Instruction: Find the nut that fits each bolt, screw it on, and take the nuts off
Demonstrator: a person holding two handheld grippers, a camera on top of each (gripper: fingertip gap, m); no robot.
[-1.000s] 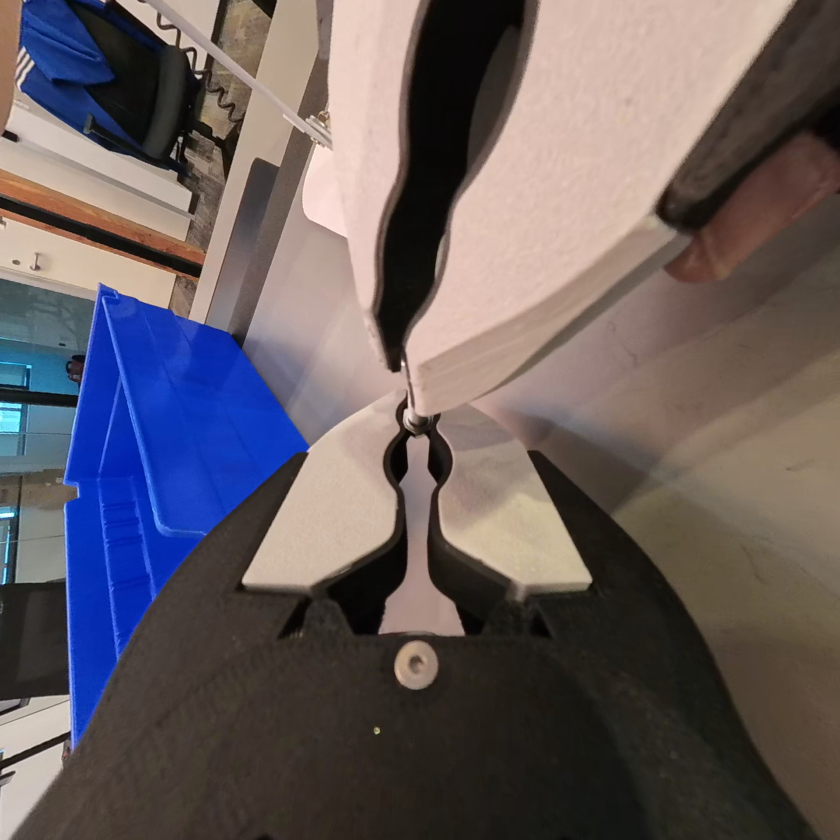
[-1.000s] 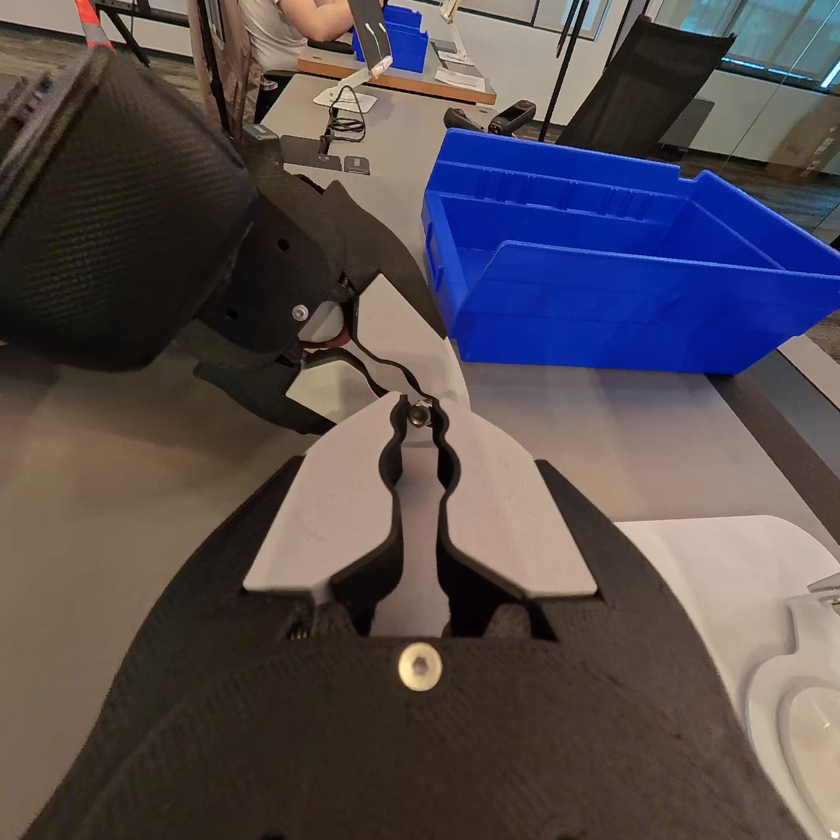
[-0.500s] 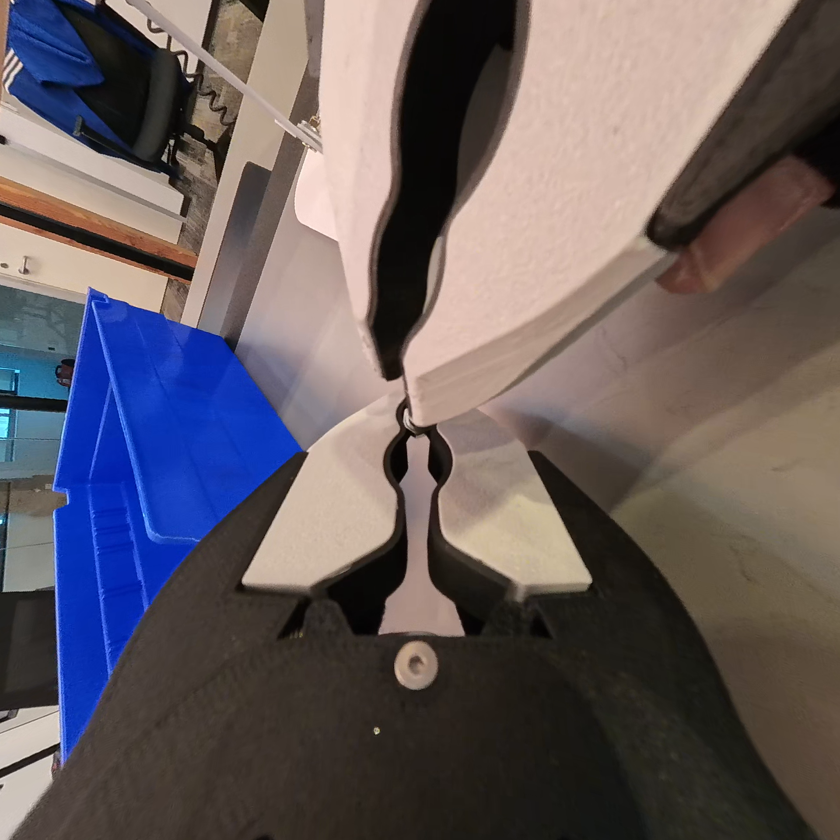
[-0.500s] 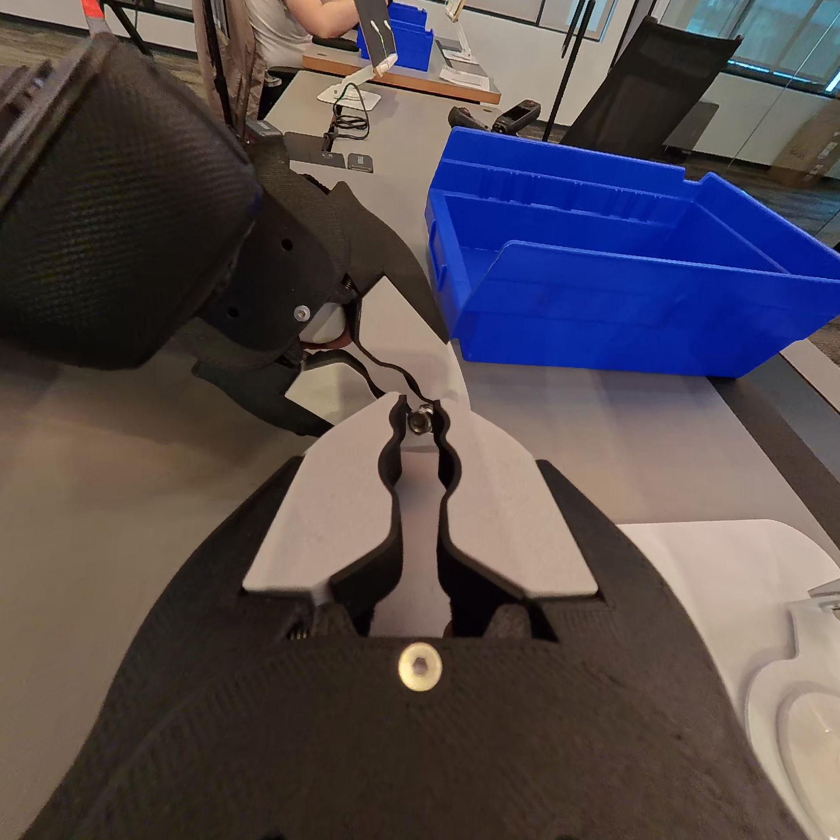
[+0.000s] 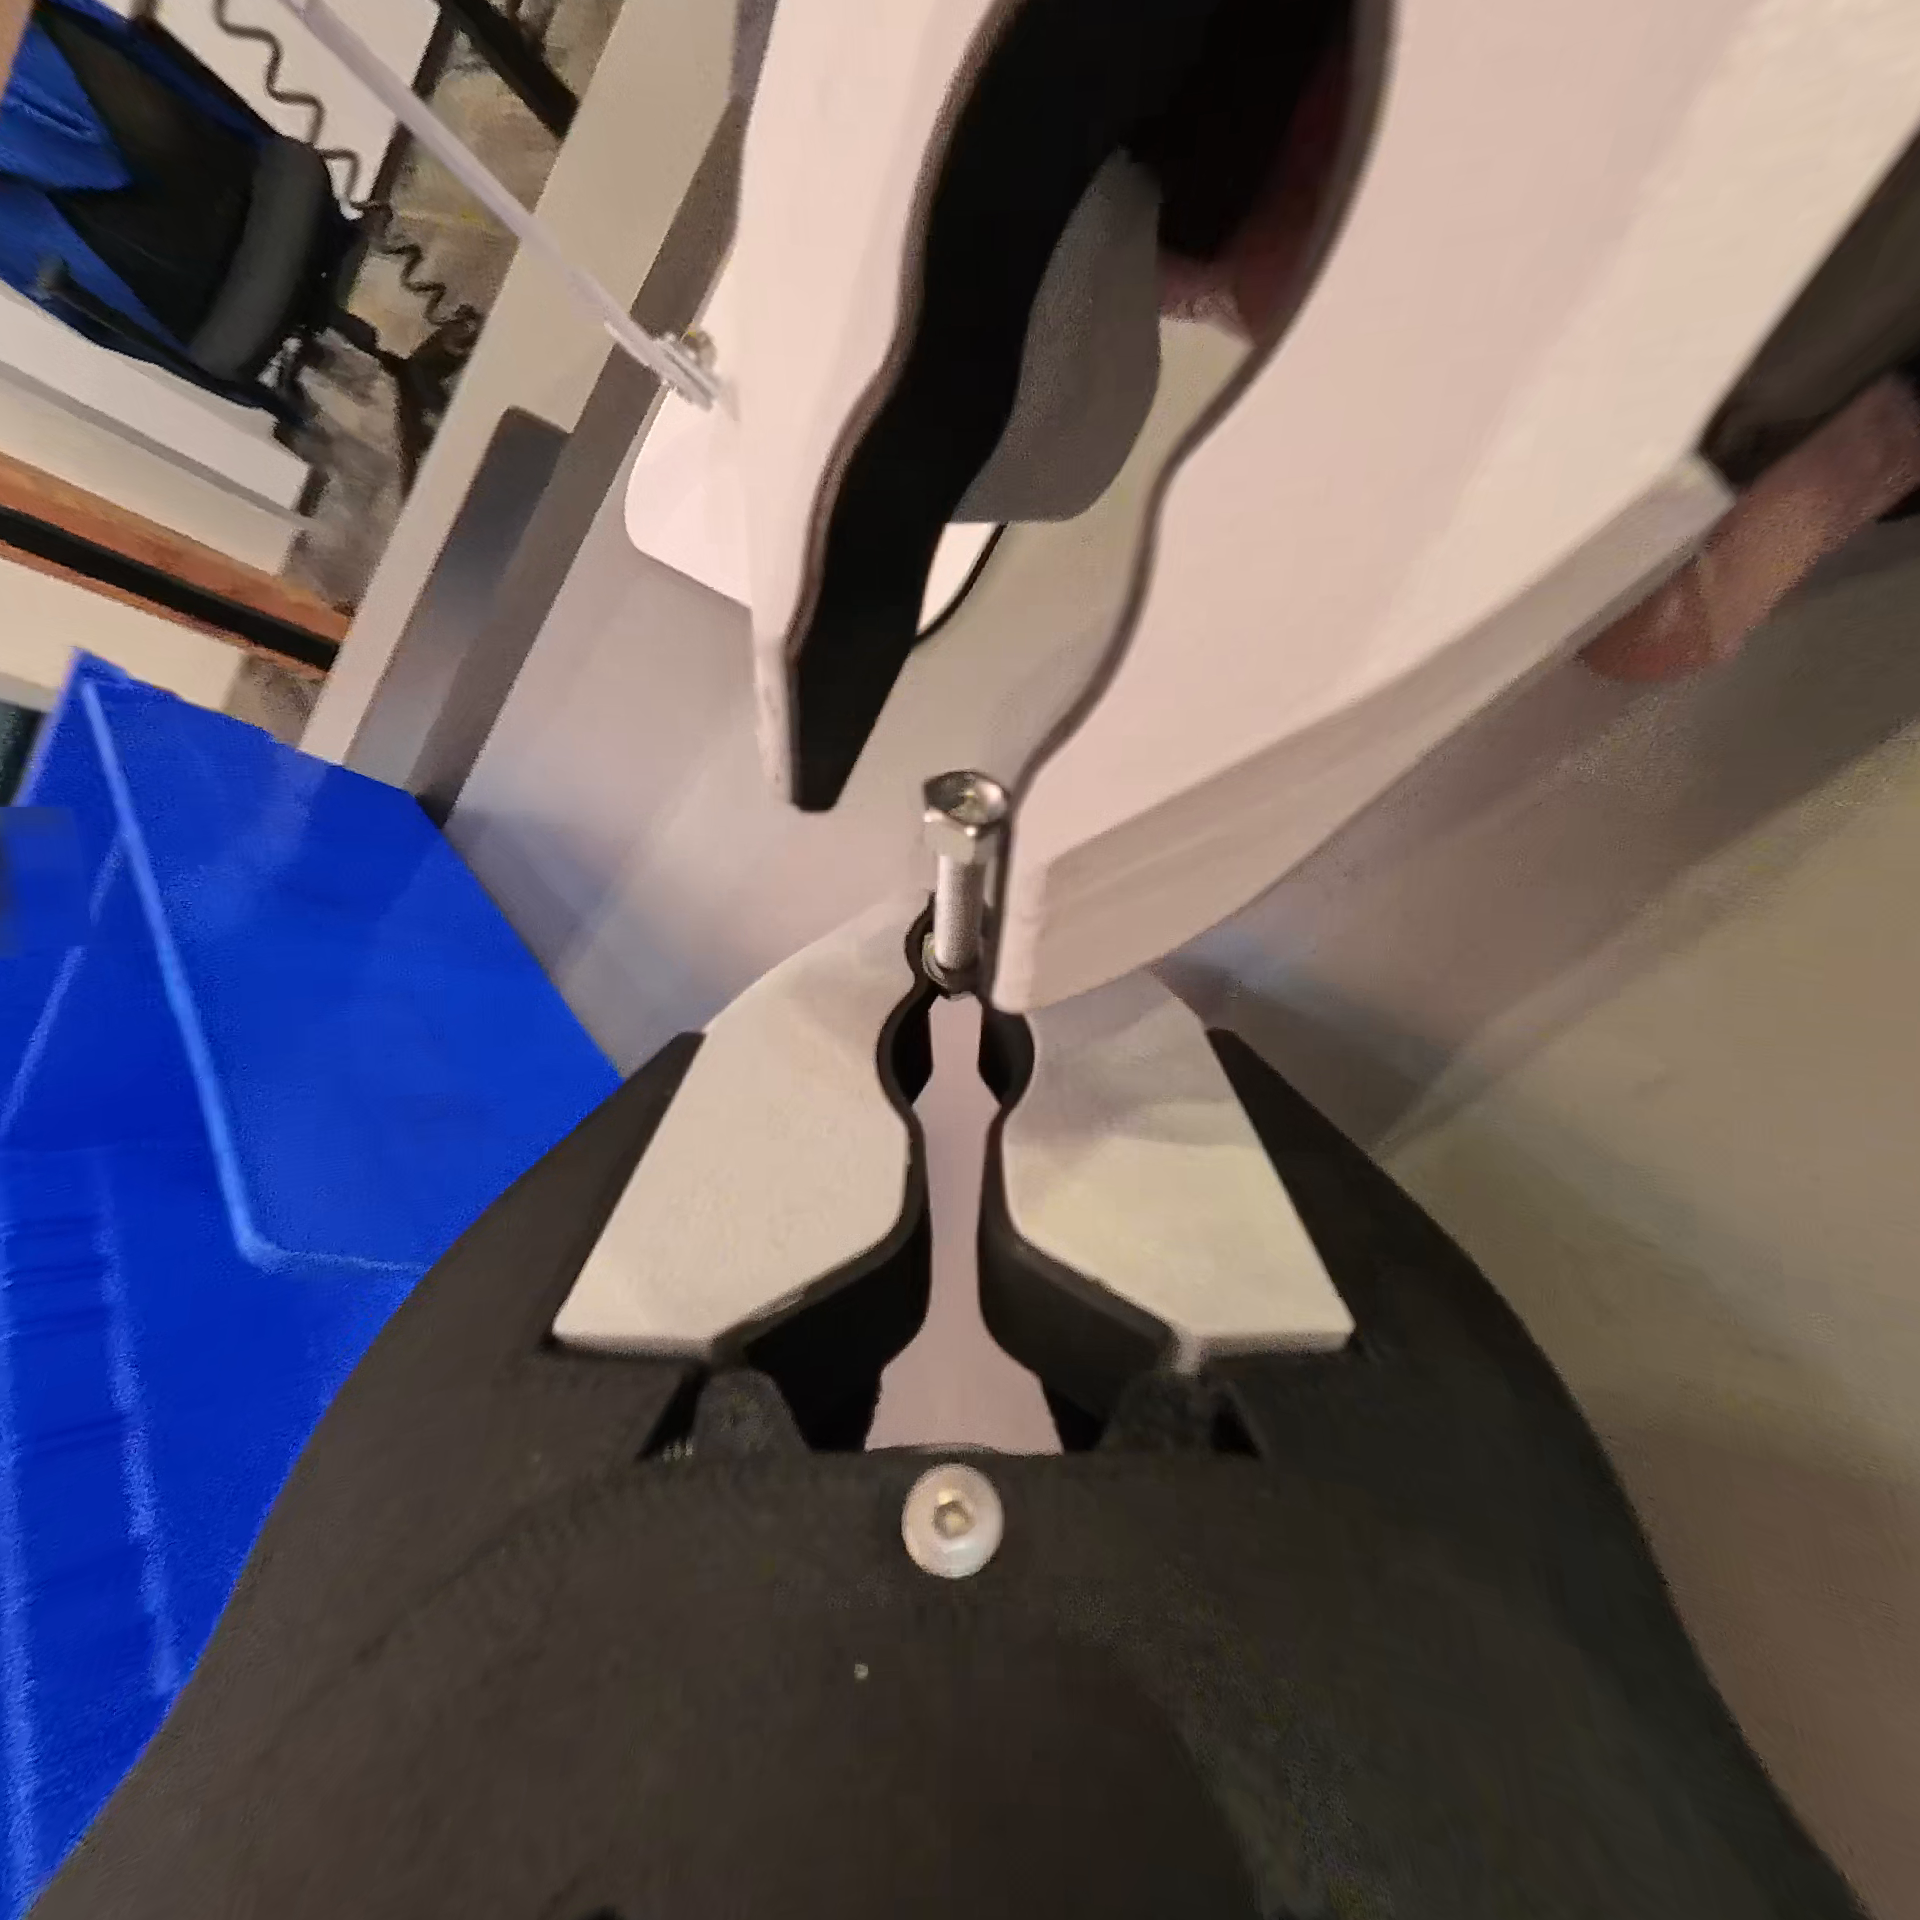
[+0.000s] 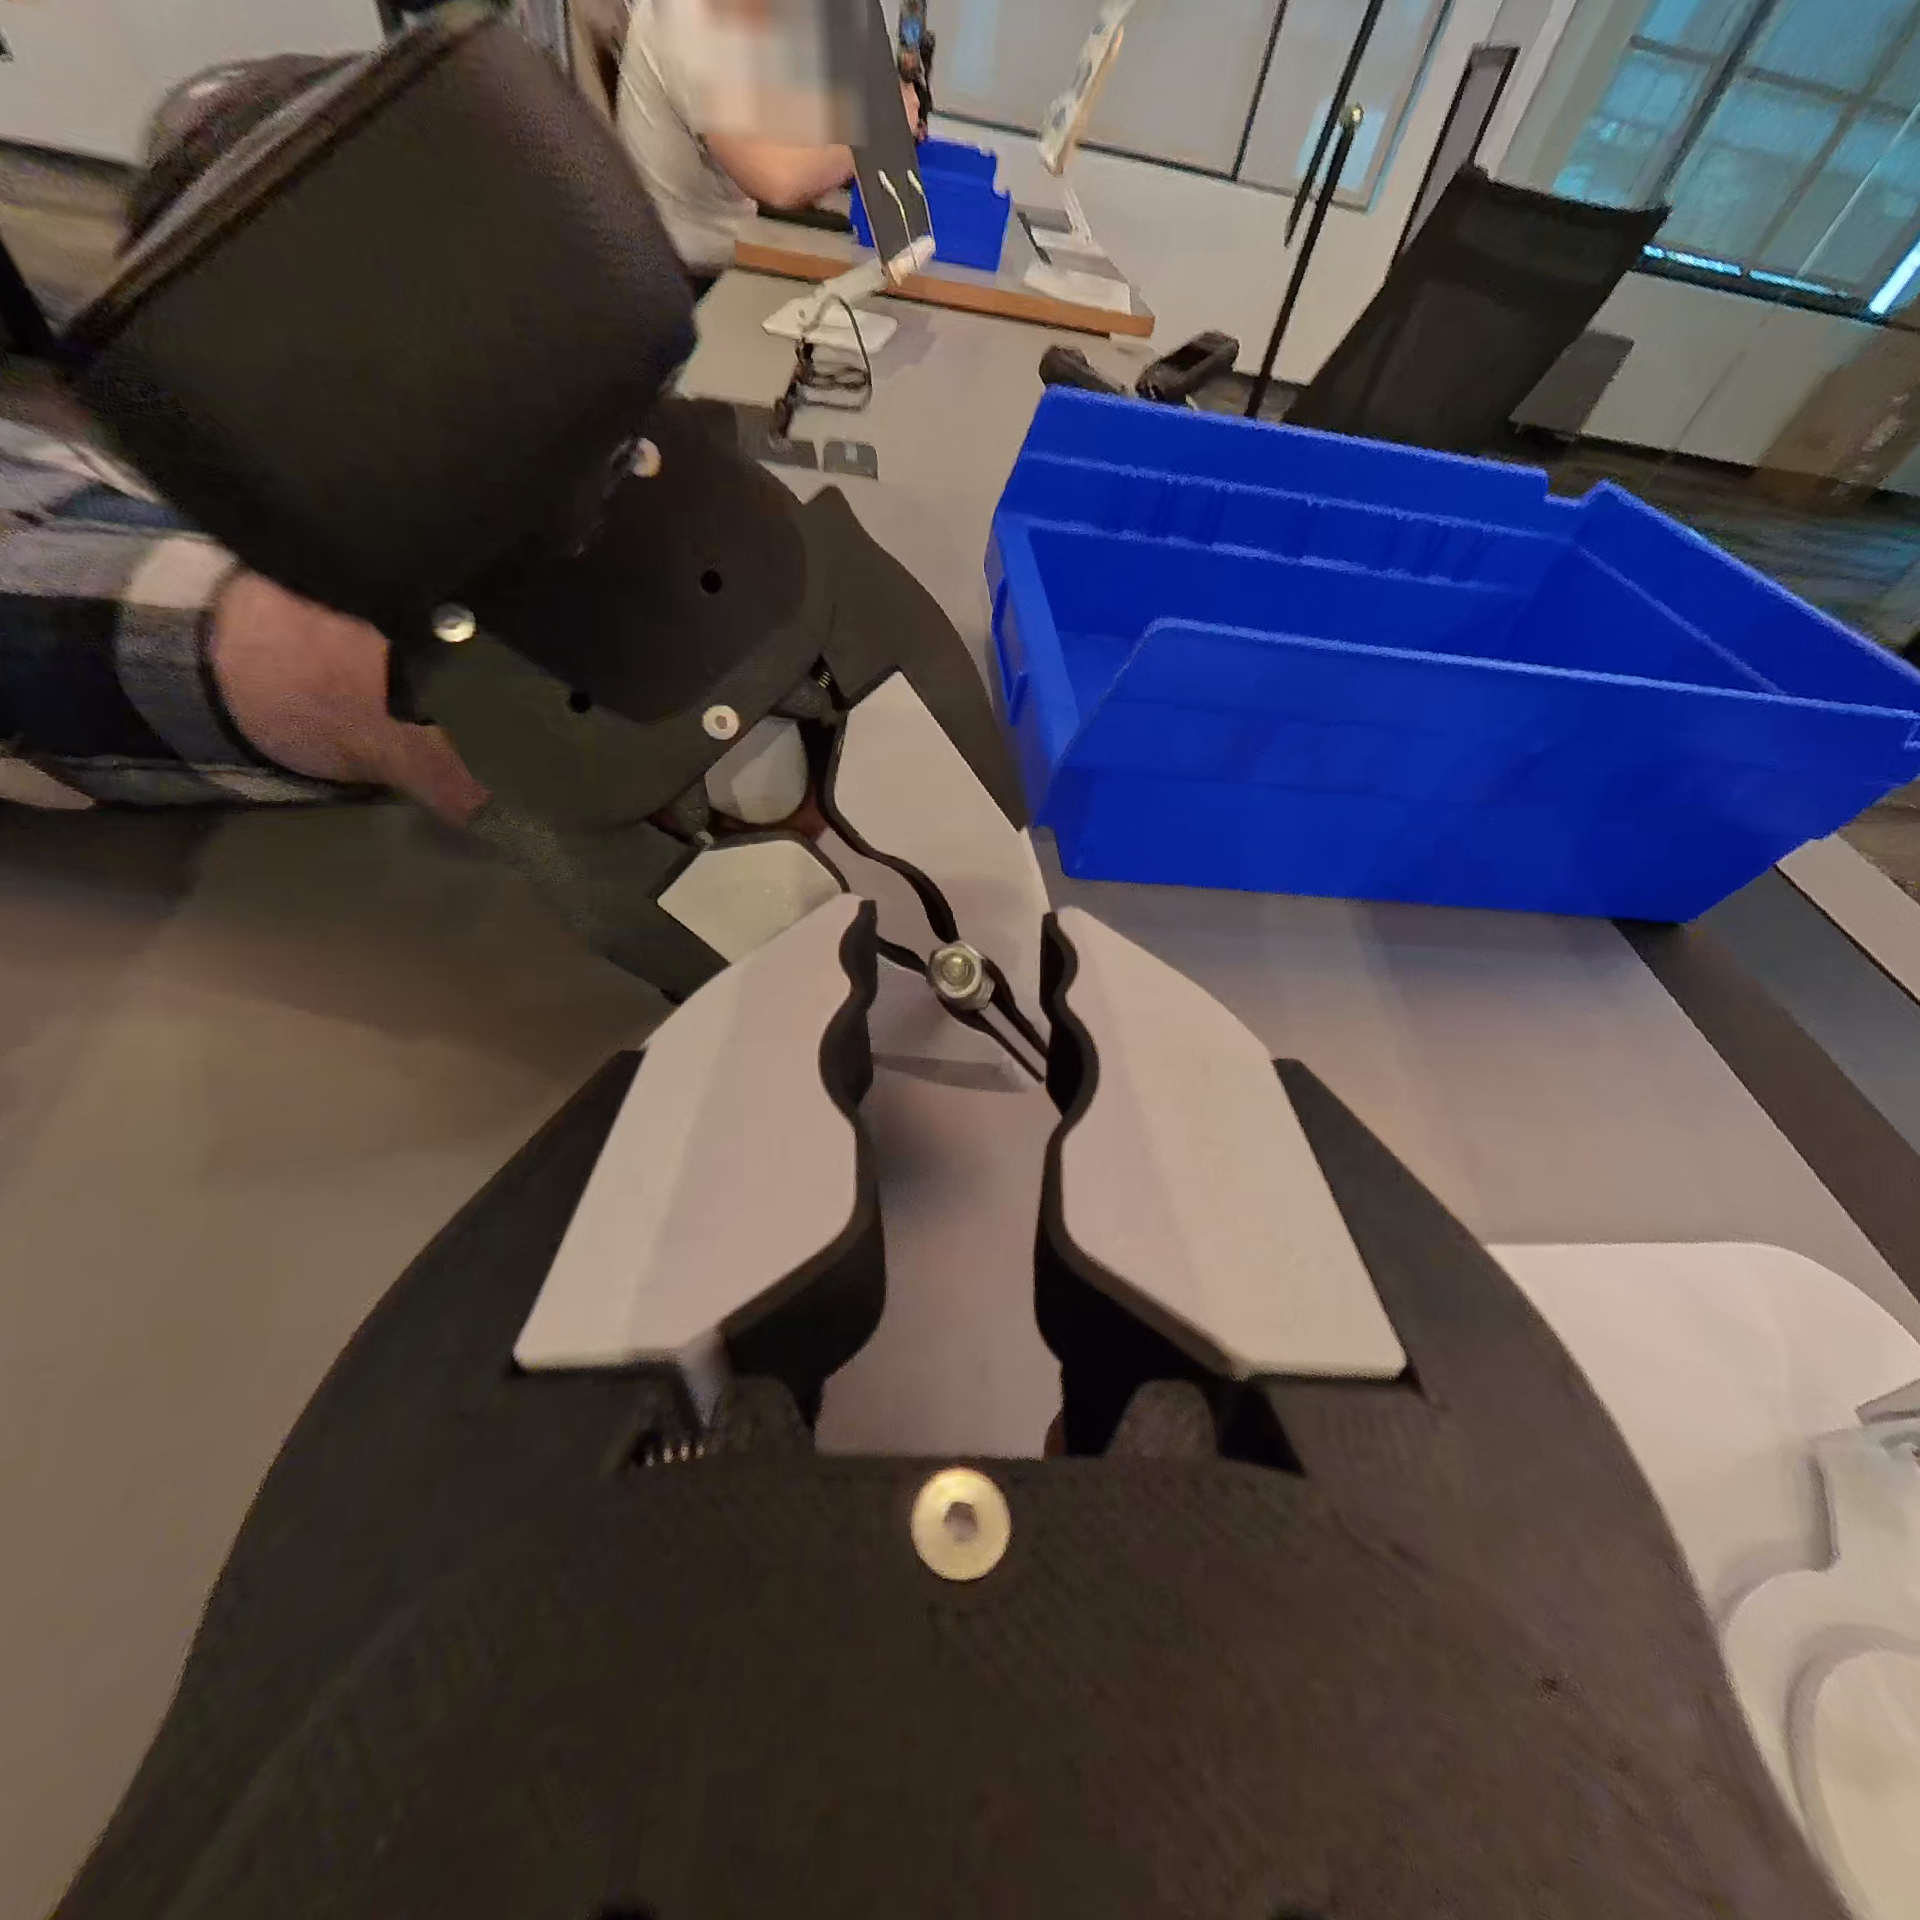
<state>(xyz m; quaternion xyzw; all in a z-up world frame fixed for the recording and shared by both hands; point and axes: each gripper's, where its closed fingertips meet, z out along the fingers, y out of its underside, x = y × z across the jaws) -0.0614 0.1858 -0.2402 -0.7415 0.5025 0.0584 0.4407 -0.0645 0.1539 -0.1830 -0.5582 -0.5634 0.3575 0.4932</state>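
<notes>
My left gripper [image 5: 951, 977] is shut on the lower end of a small silver bolt [image 5: 958, 899], which stands up out of its fingertips. A hex nut [image 5: 966, 810] sits on the bolt's far end. My right gripper [image 6: 958, 925] is open, with nothing pressed between its pads. In the right wrist view the nut [image 6: 961, 971] shows end-on between its fingertips without touching them, pinched in the left gripper [image 6: 1013, 1044]. In the left wrist view the right gripper [image 5: 925, 894] hangs over the bolt, with one finger [image 5: 1195, 727] close beside the nut.
A blue bin [image 6: 1455, 727] stands on the grey table [image 6: 260, 1143] behind the grippers; it also shows in the left wrist view [image 5: 260, 1039]. A white sheet [image 6: 1662, 1403] with a clear plastic piece [image 6: 1870, 1455] lies at the right. A person's sleeved hand [image 6: 156, 644] holds the left gripper. Some 6 cm of space lies between my two pairs of fingers.
My right gripper was shut on the nut at the bolt's end; it has let go, opened wide and drawn back a little. My left gripper keeps its hold on the bolt.
</notes>
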